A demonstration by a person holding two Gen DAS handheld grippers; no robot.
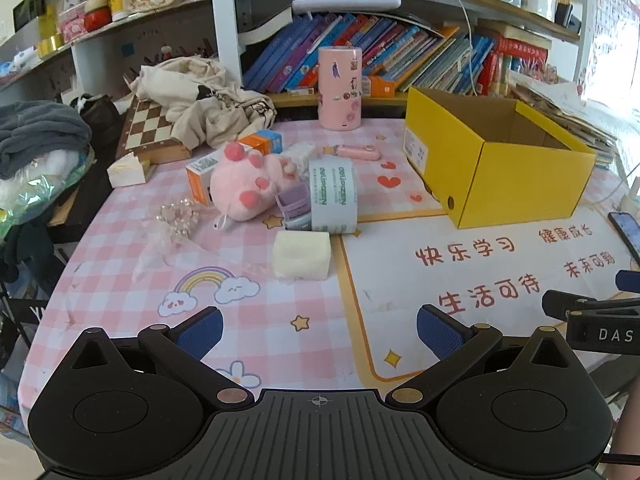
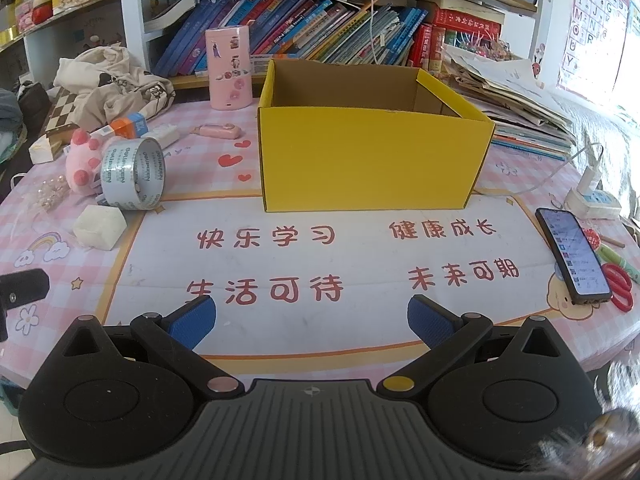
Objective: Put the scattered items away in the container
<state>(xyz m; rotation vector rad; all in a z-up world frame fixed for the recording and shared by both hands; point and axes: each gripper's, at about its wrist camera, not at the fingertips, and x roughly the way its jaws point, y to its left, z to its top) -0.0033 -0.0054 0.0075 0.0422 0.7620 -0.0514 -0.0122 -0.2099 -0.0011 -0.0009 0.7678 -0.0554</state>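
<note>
Scattered items lie in a loose group on the left part of the pink checked table (image 1: pixel 120 280): a pink plush toy (image 1: pixel 248 184), a roll of tape (image 1: pixel 334 196) touching a small purple thing, a white foam block (image 1: pixel 302 254), some small boxes and a clear beaded thing. Yellow box (image 2: pixel 372 152) stands to the right of them, near the back, and what I can see of its inside looks empty. Left gripper (image 1: pixel 320 334) and right gripper (image 2: pixel 312 322) both hover low over the near edge, jaws spread wide, holding nothing. I judge that the tidying is not yet begun; the next move calls for the left gripper to reach forward to the foam block, the nearest item
</note>
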